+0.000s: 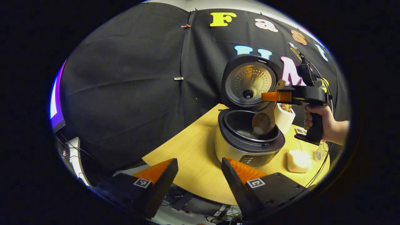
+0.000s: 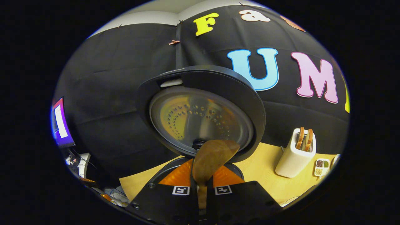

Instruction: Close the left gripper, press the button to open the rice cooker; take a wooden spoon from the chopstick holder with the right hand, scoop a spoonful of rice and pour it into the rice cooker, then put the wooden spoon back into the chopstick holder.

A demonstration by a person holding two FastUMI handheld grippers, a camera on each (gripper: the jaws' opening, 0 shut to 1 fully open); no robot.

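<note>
The left gripper [image 1: 200,175] hangs with fingers spread wide and nothing between them, above the edge of the pale wooden table [image 1: 193,150]. Beyond stands the rice cooker [image 1: 250,137], lid [image 1: 248,82] upright. The right gripper [image 2: 201,179] clamps the wooden spoon [image 1: 265,120] by its handle, bowl tilted over the pot. A white chopstick holder [image 2: 293,156] stands behind. No writing is legible.

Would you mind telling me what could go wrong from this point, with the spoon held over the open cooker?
1. The wooden spoon is tilted bowl-down over the rice cooker pot near its right rim, so some rice might spill onto the table.
2. The right gripper clamps only the slim handle, so the spoon may twist or slip.
3. The open lid stands just behind; lifting carelessly might knock it.
</note>
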